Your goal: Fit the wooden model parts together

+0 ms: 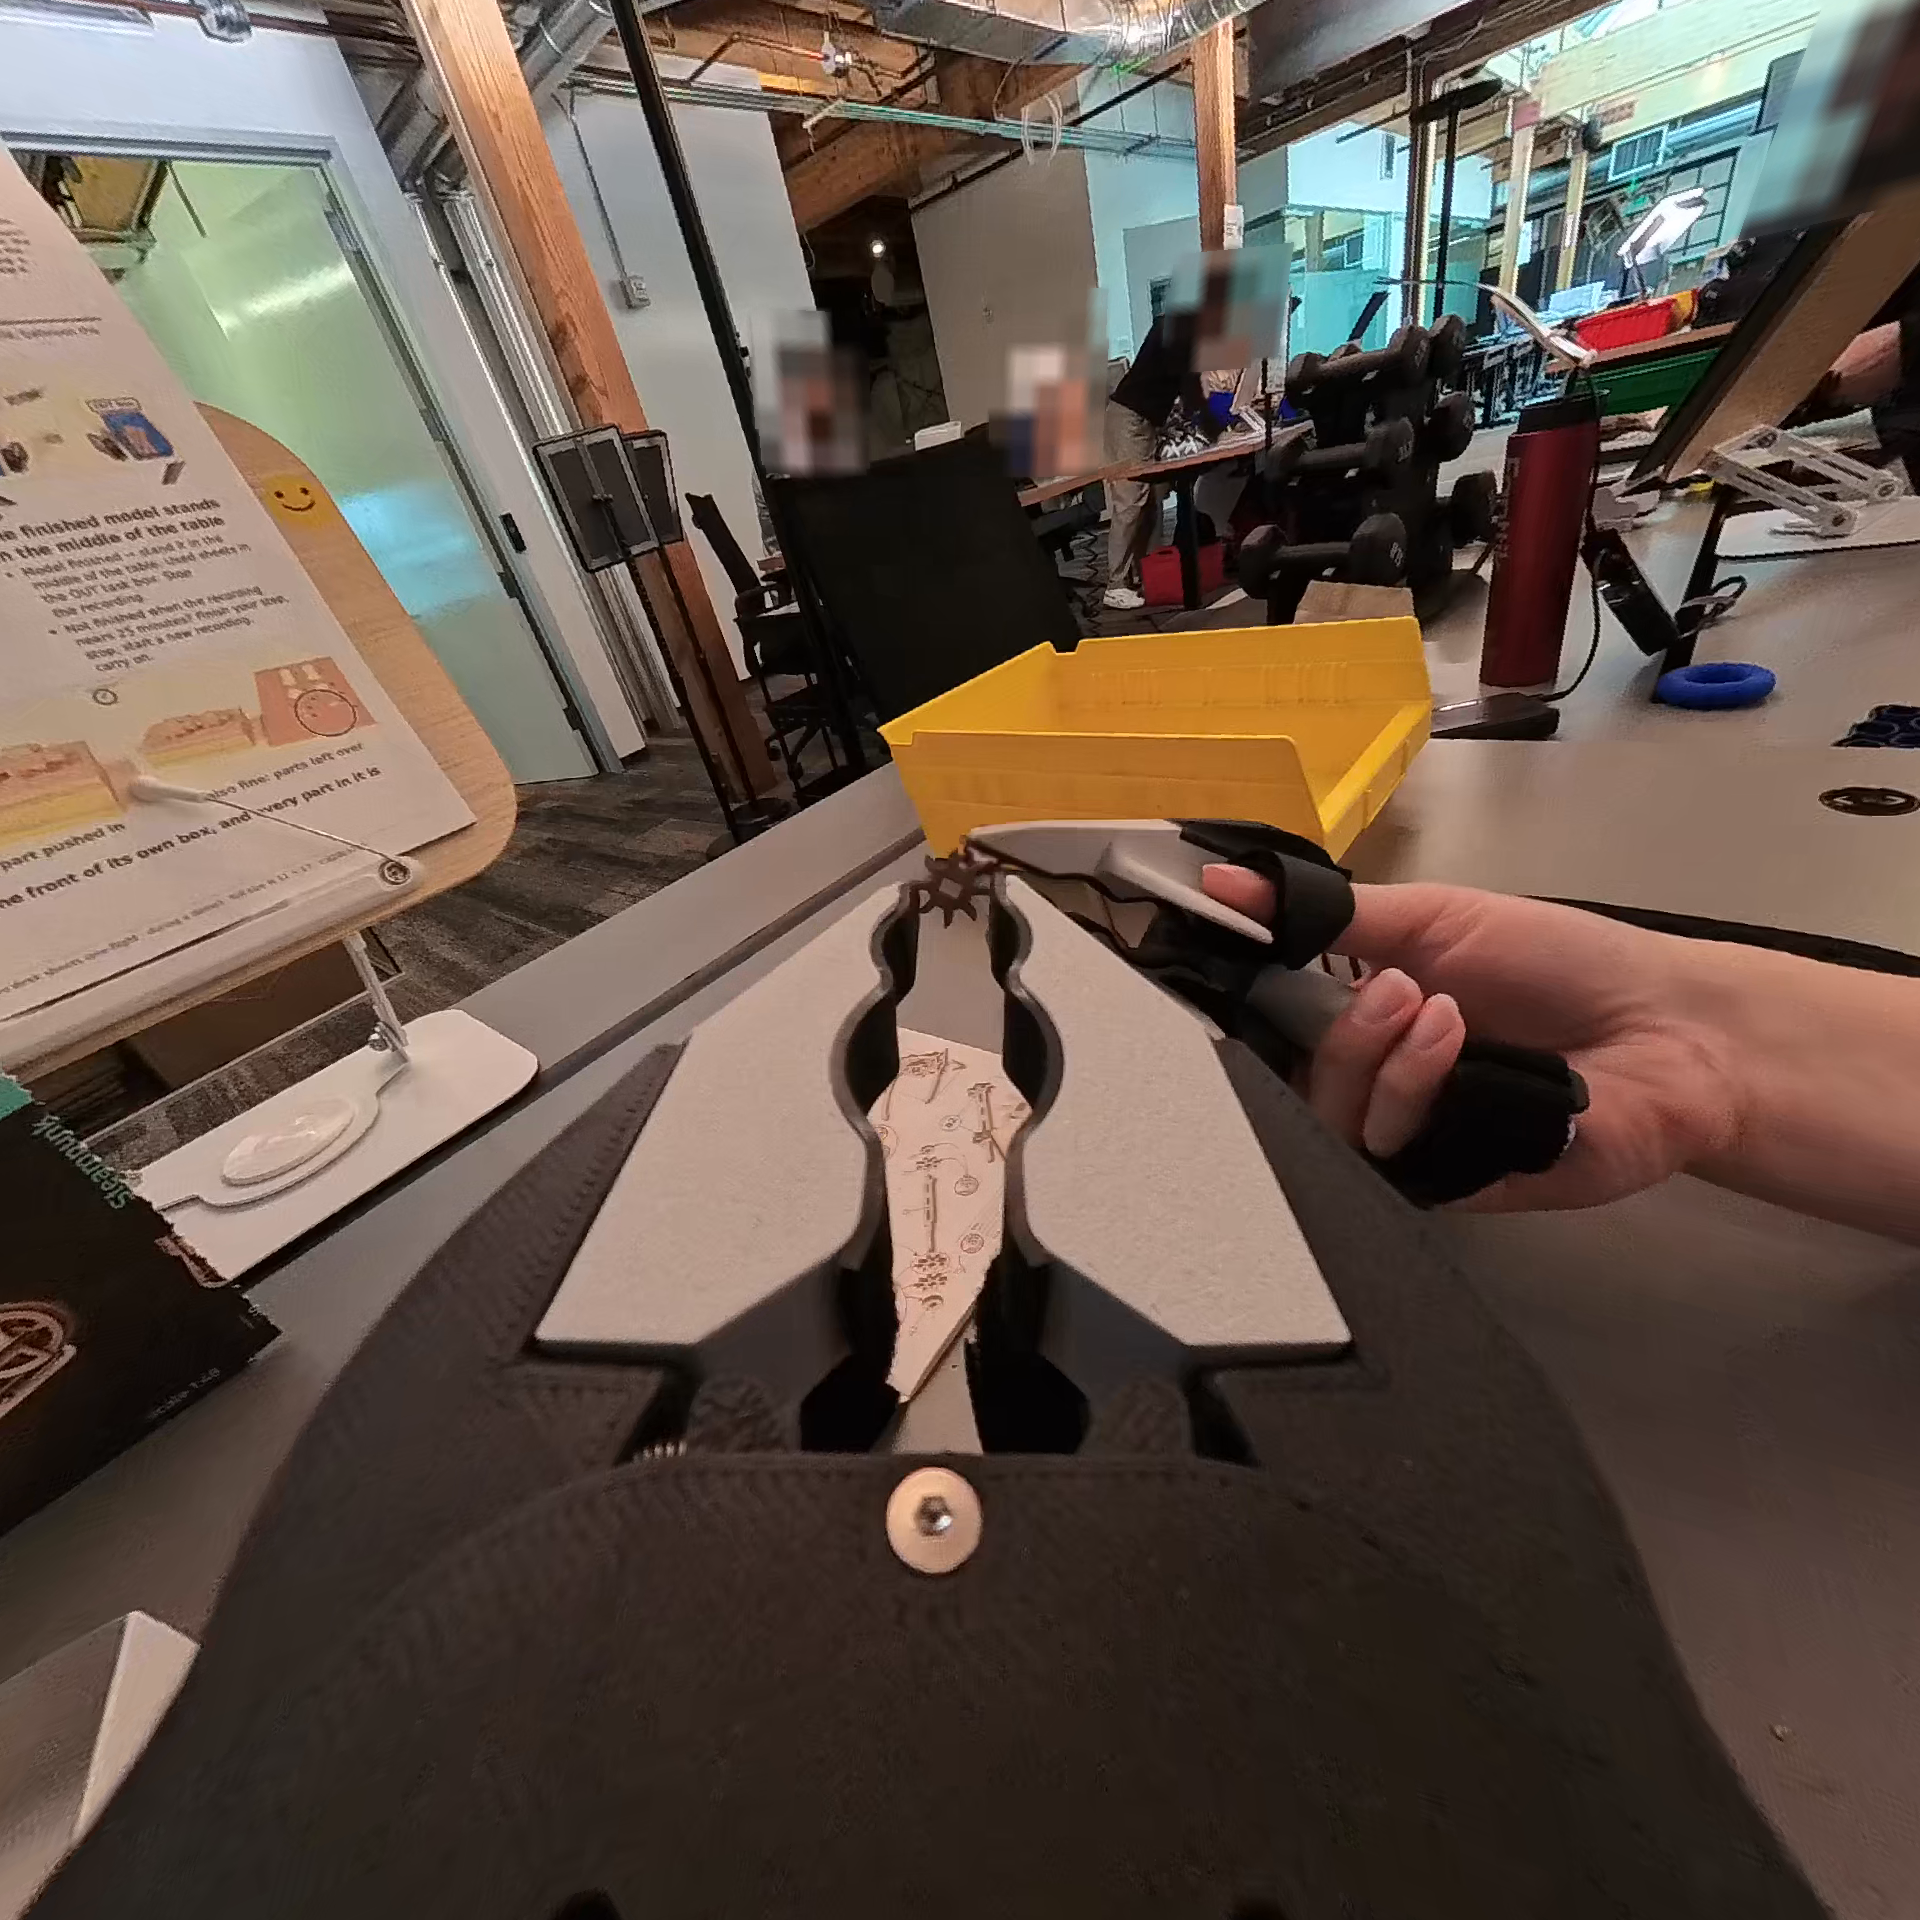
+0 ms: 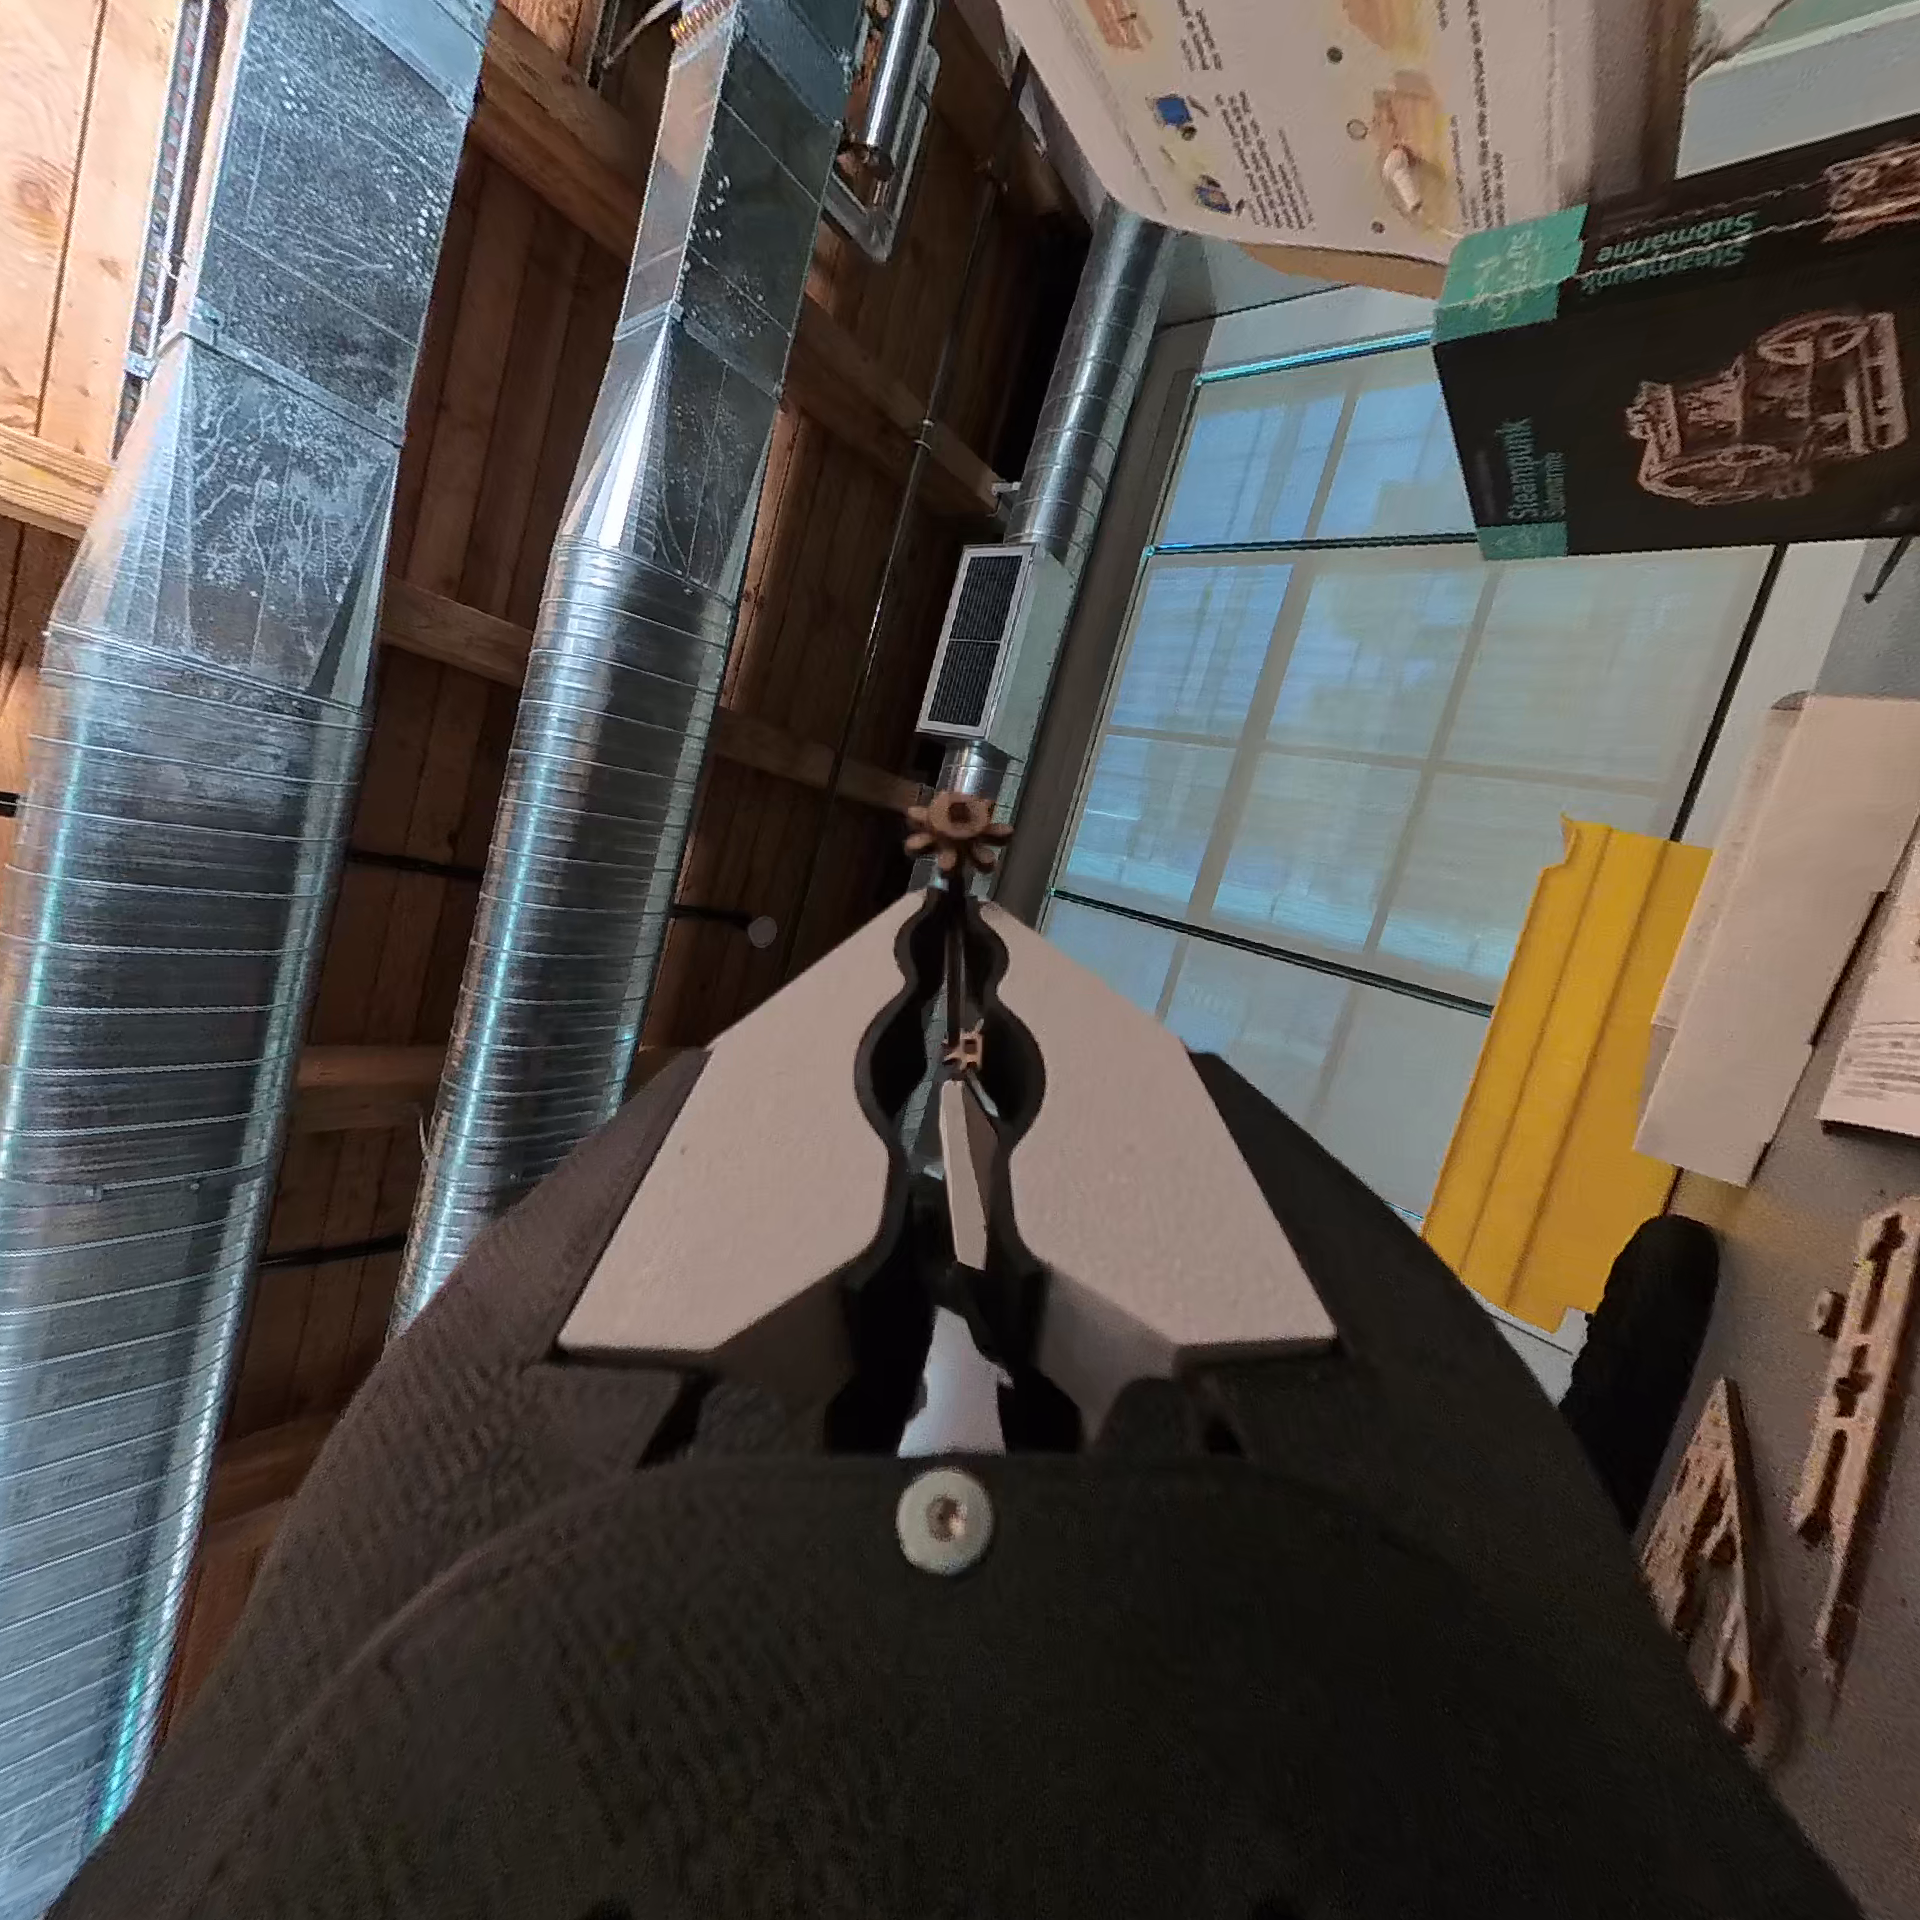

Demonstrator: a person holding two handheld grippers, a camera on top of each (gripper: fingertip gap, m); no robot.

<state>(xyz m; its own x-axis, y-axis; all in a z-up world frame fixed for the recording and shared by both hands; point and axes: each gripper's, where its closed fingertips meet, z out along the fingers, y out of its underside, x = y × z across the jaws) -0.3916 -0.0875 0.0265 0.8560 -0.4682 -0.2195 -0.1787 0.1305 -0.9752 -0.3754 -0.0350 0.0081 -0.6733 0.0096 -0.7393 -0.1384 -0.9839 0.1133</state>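
Wooden gear (image 1: 945, 899), small and dark, up off the table (image 1: 1558, 831), parked right at the meeting point of both tools. In the right wrist view, poking out just past the tips of the right gripper (image 2: 943, 909), jaws pinched nearly together, apparently nipping the lower teeth. Also a tiny second wooden bit (image 2: 964, 1051) further back in that gap, too small to identify. Left gripper (image 1: 951, 914) meeting it head-on, jaws narrow, tips flanking the gear on either side. Can't tell whether actually squeezing or just bracketing. Right tool steered in from the side by a bare hand (image 1: 1558, 1039).

Looks like a handover or a mid-air mating step, so plenty of ways to fumble it:

- Biggest worry: letting go on one side before getting a real bite on the other. Gear then drops to the table, or bounces off toward the yellow bin (image 1: 1143, 727) behind.
- Held only by the teeth, so easy to twist out, or to snap a tooth with too much squeeze.
- Crossed tips bumping each other, another good way to flick it loose.

Engraved part sheet (image 1: 935, 1174) lying flat underneath, directly in the drop zone.
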